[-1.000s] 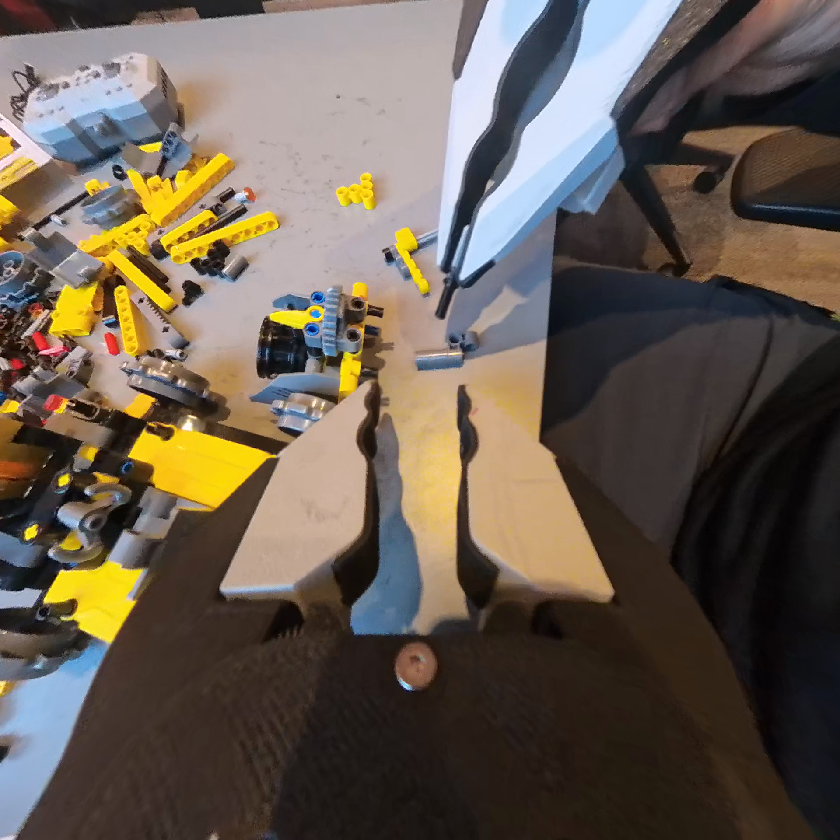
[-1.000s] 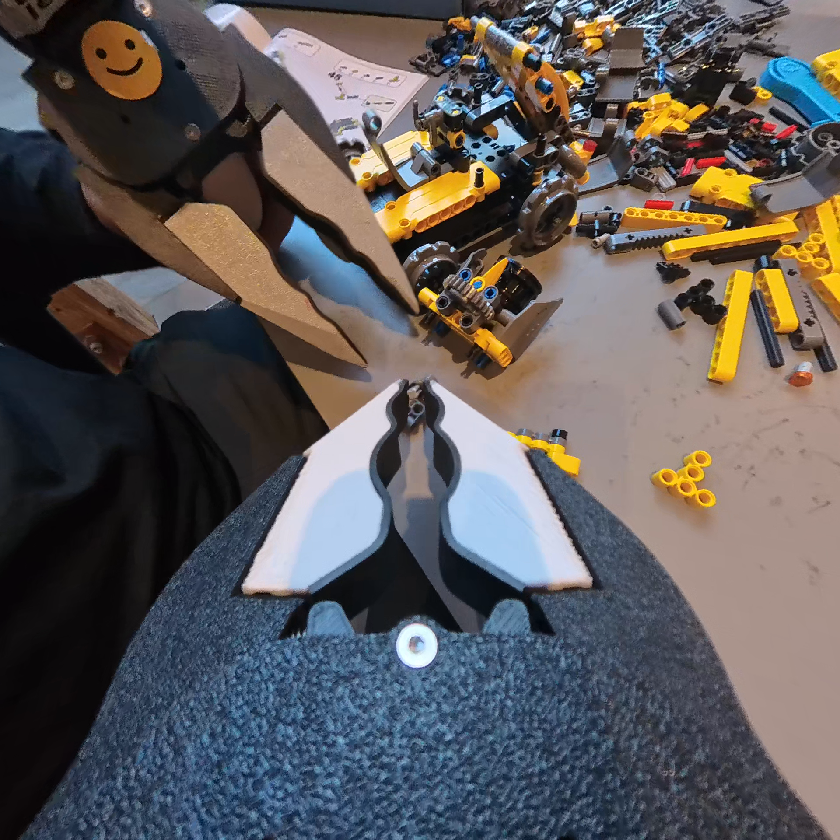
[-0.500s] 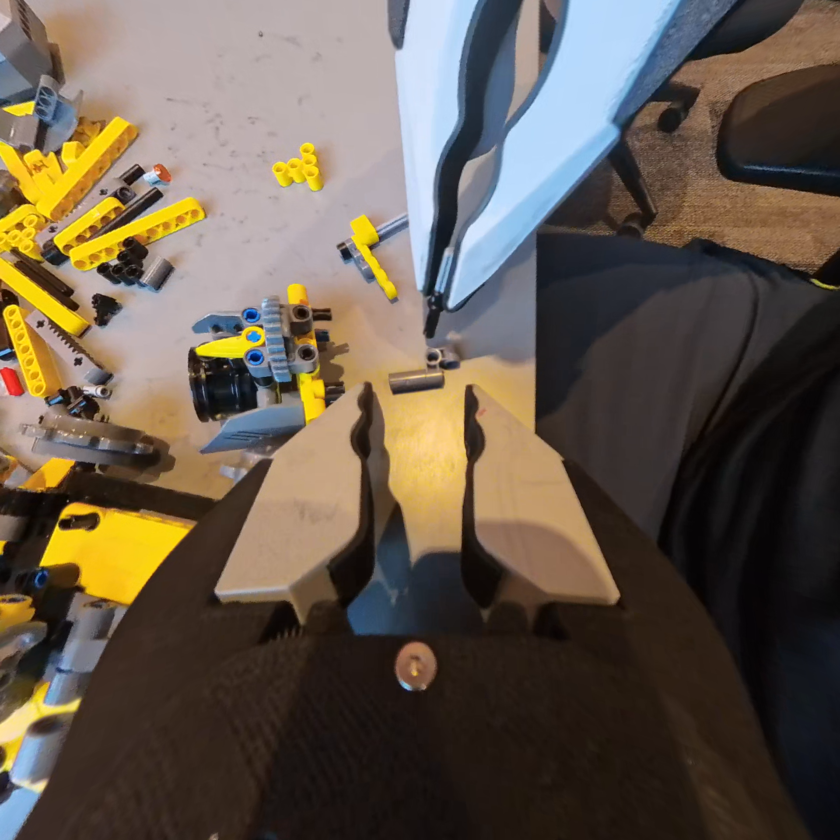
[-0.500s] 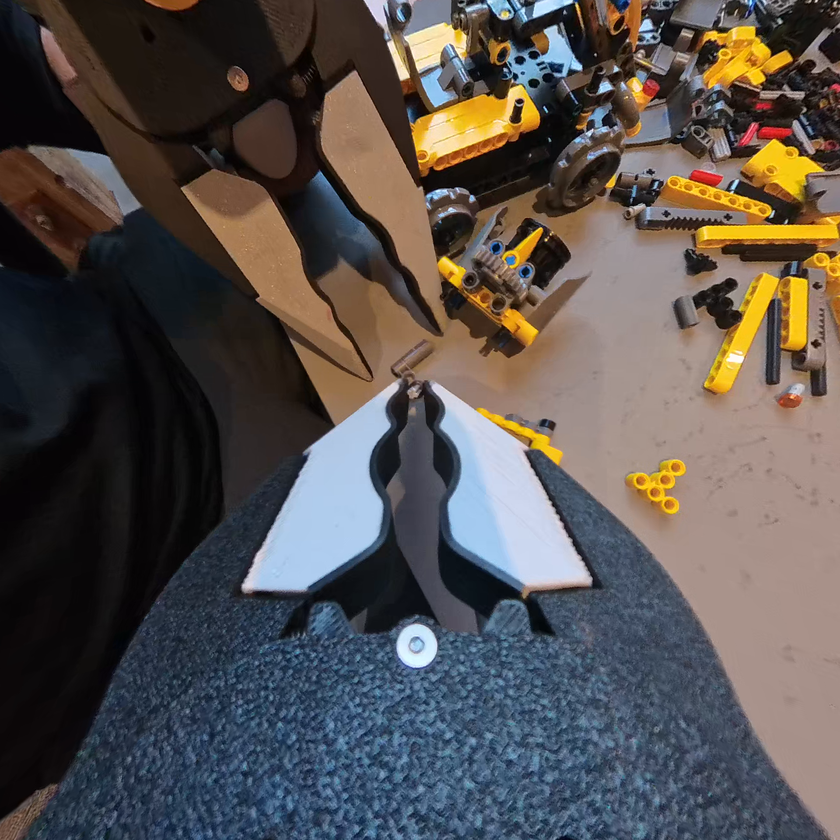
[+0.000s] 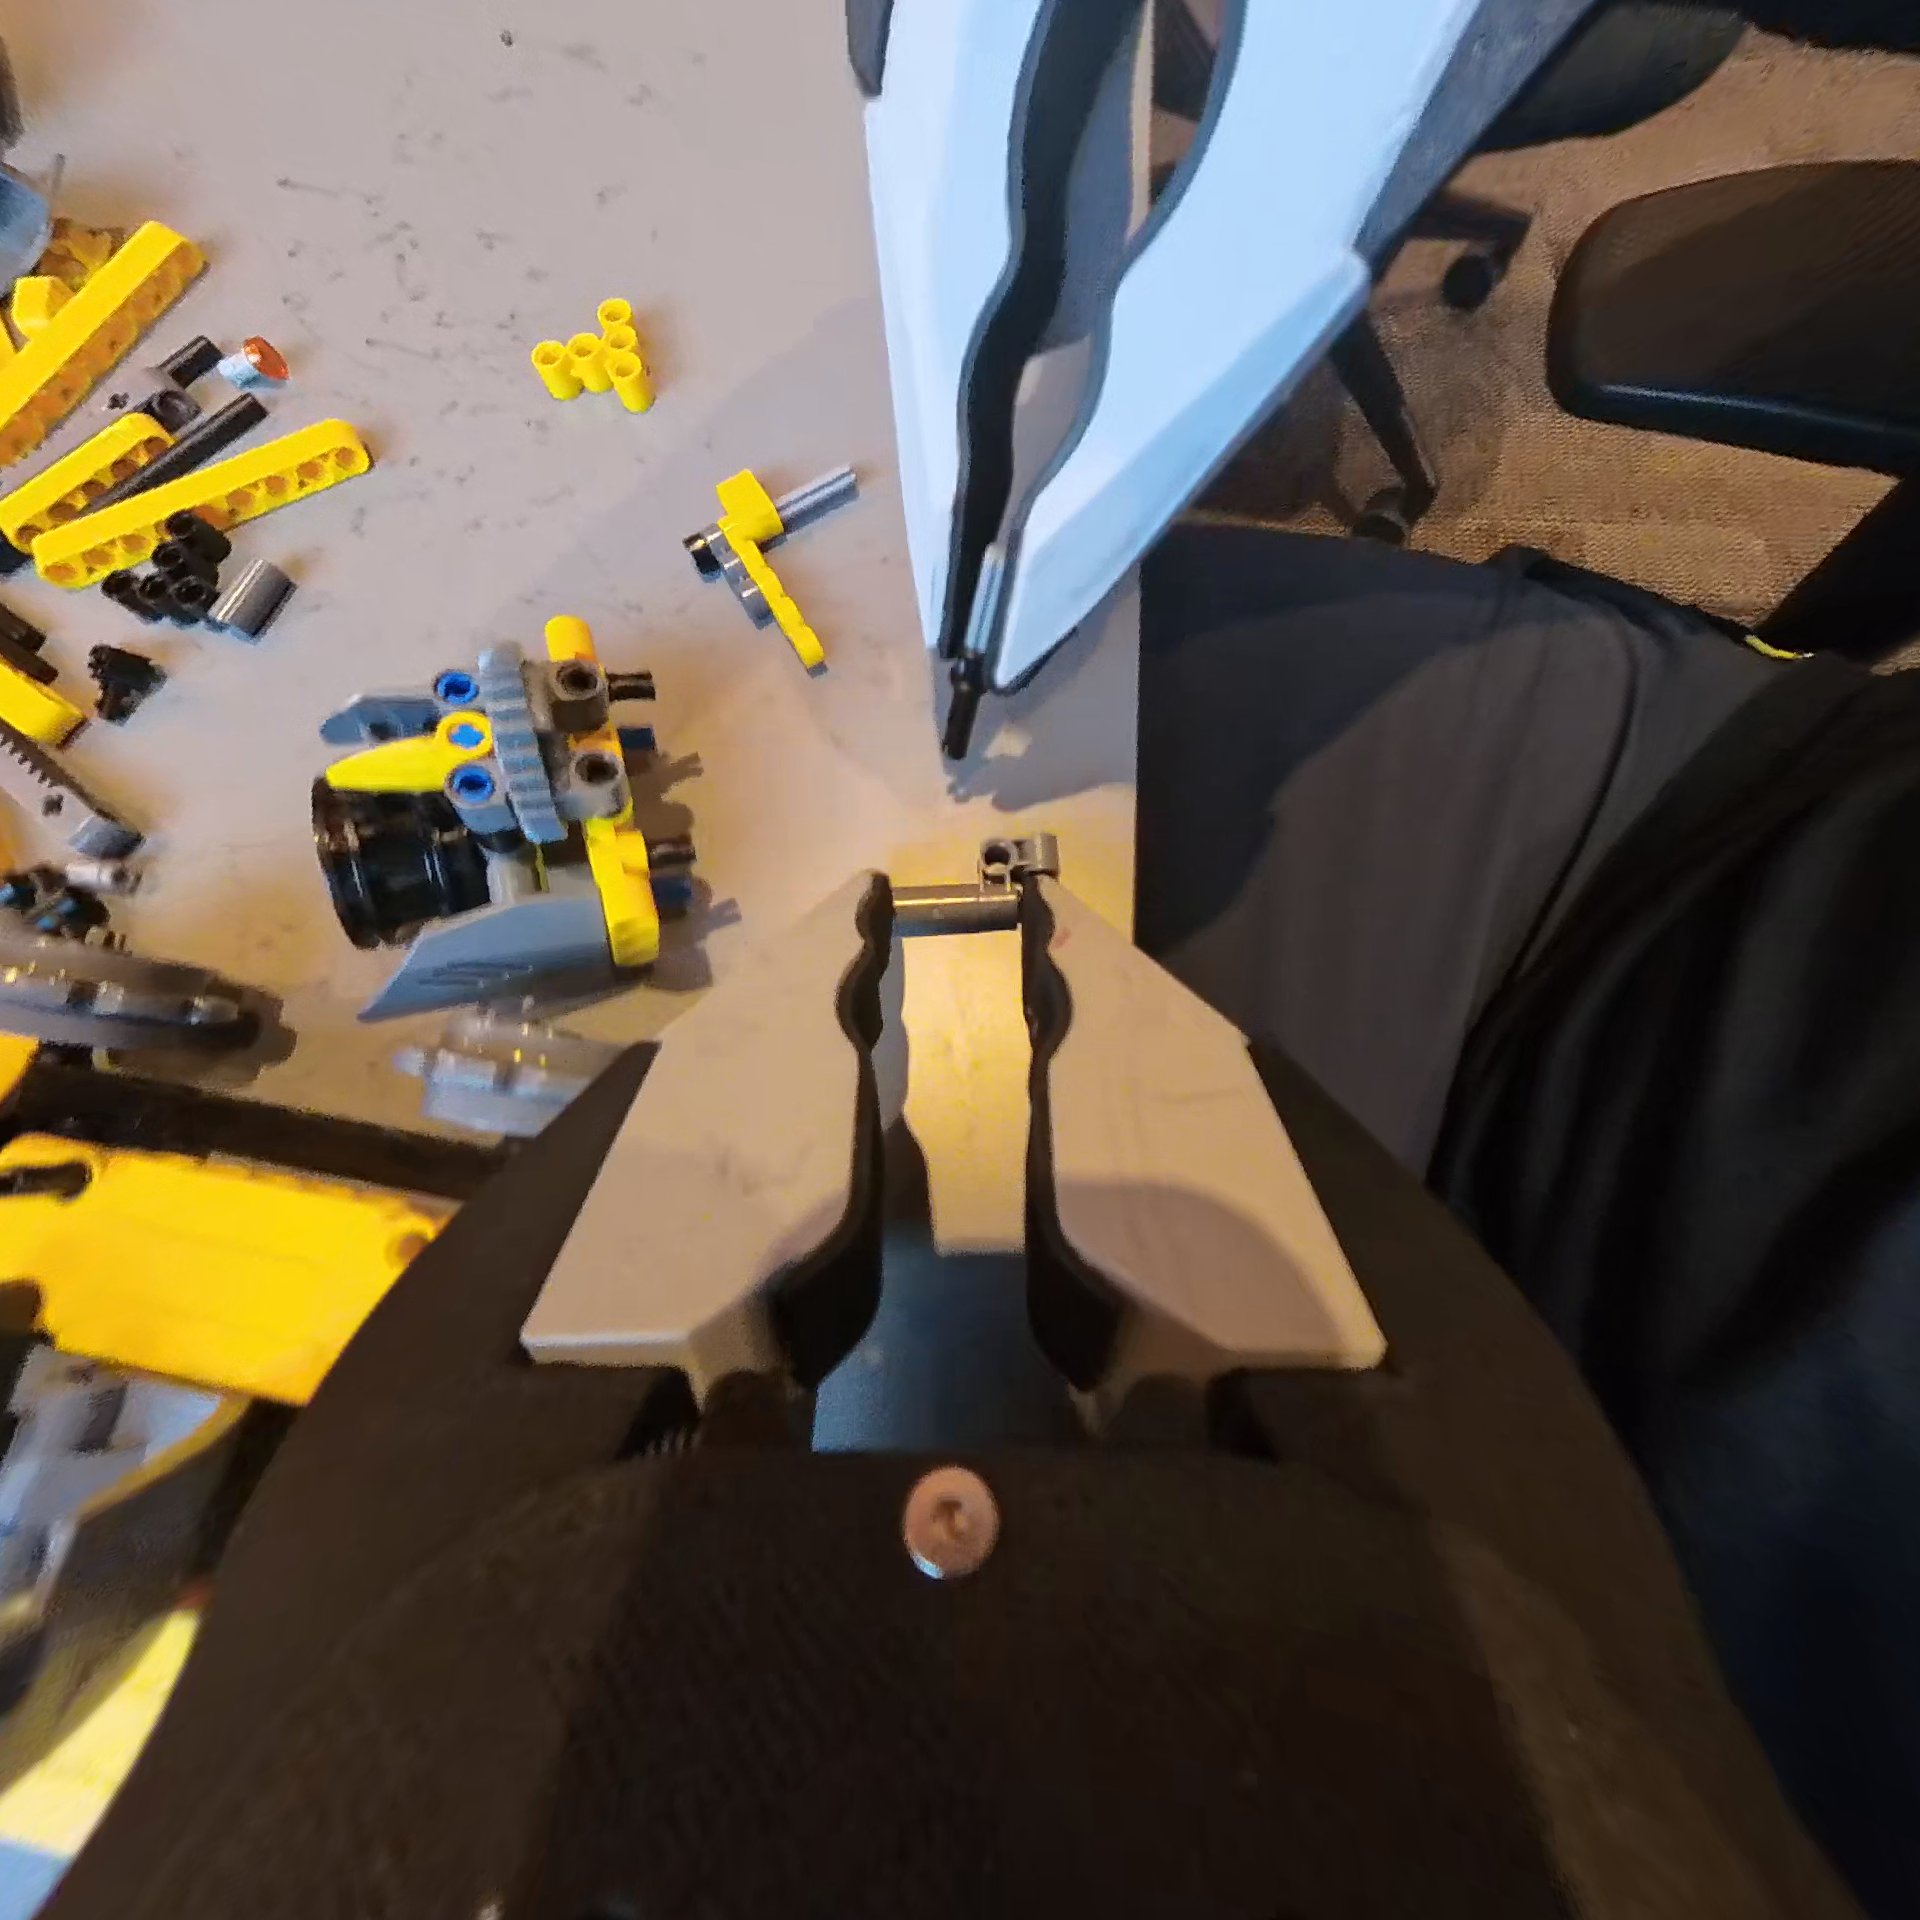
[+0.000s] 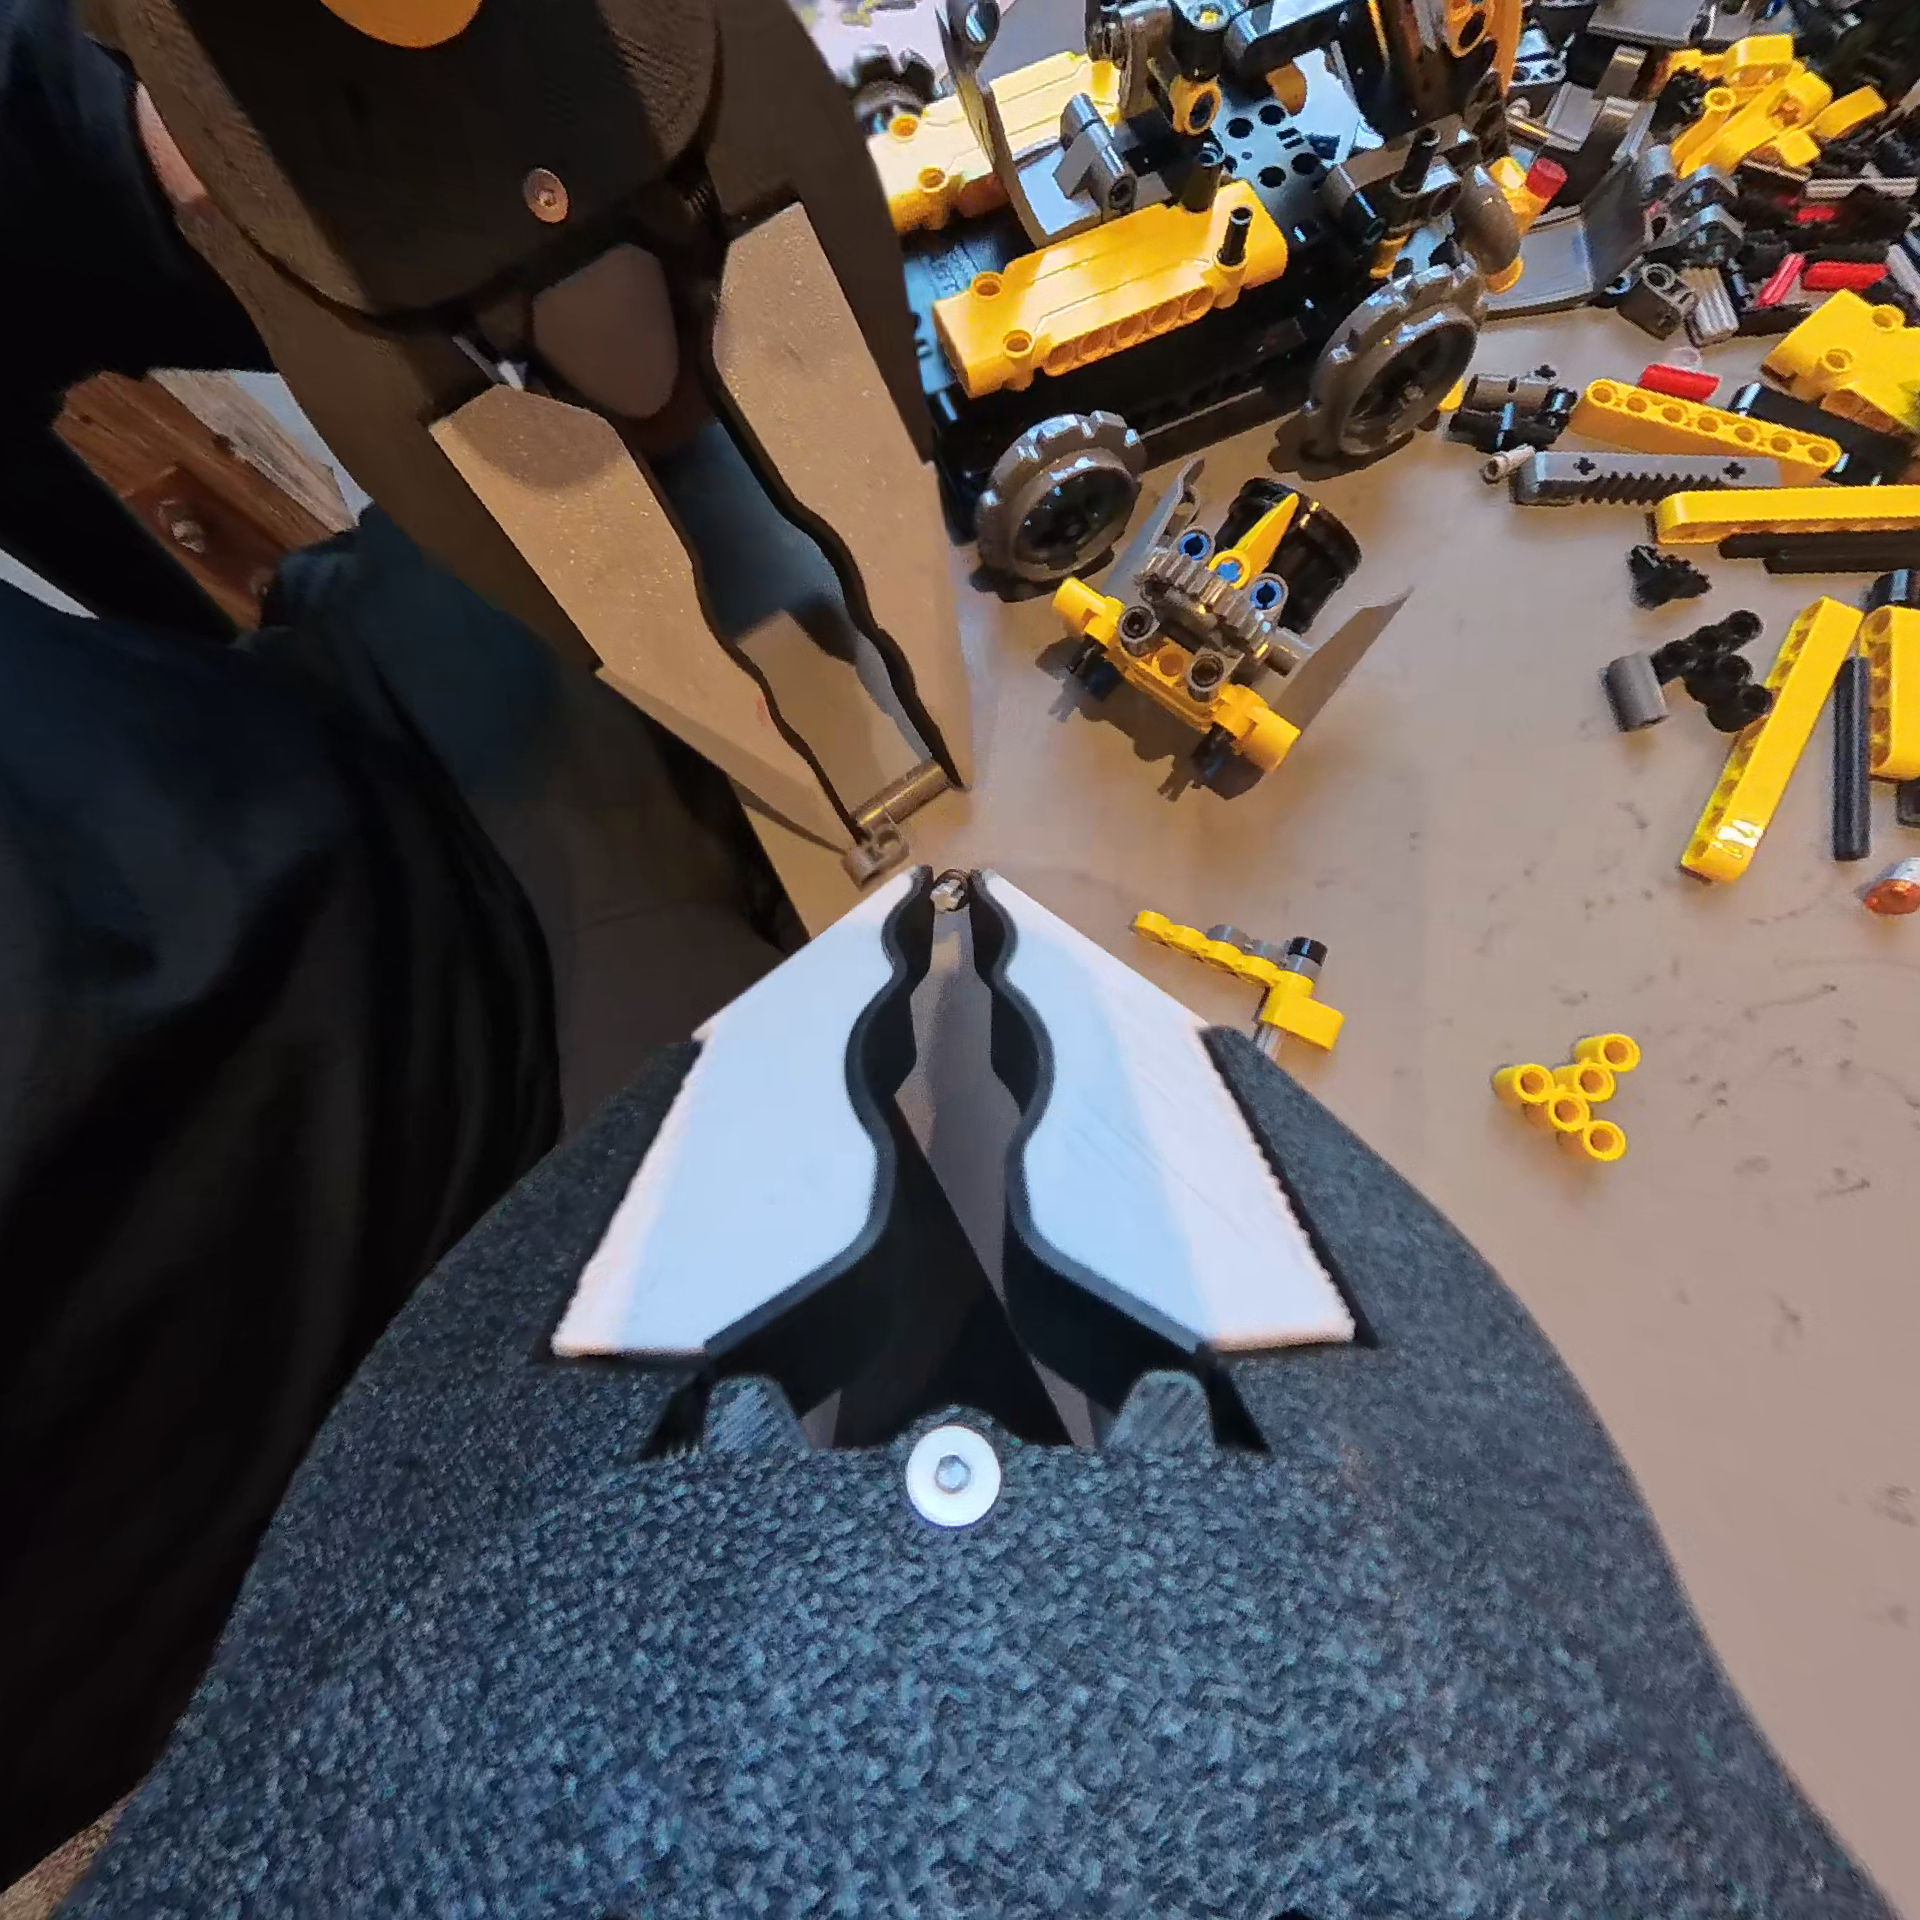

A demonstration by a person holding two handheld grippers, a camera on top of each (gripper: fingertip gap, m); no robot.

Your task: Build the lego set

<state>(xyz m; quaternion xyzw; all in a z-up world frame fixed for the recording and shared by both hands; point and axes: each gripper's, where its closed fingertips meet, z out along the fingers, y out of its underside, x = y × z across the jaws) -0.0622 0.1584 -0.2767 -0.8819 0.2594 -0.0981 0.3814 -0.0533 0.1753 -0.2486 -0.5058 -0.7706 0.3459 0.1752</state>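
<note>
The left gripper [image 5: 956,902] hangs low over the near edge of the table [image 5: 520,208]. Its grey fingers stand a modest gap apart. A short dark grey tube [image 5: 956,906] lies crosswise in that gap, and each end meets the inner face of a tip, so it appears clamped end to end. Whether the tube is off the surface or resting on it cannot be told. A small grey connector [image 5: 1018,854] with a hole sits just beside the right-hand tip, touching or nearly touching the tube's end.

Just beyond, the right gripper [image 6: 948,883] points down toward the same spot. Its white fingers are almost closed on a thin pin [image 5: 958,717]. The pin's dark end juts from the tips, near the tube but apart from it. How much of the pin runs back between the fingers is hidden.

Farther onto the table is a small gear assembly [image 5: 499,810] of yellow, grey and black with blue pins. Beyond it lie a yellow L-shaped piece [image 5: 769,540] on a grey axle, a yellow connector cluster [image 5: 597,364] and loose yellow beams [image 5: 197,488].

In the right wrist view a half-built yellow vehicle [image 6: 1143,281] stands behind the gear assembly. A heap of parts beyond it is cut off by the frame. The person's dark-clothed leg [image 5: 1403,831] fills the space beside the table edge. The left wrist view's lower left is blurred and partly covered by the gripper's body.
</note>
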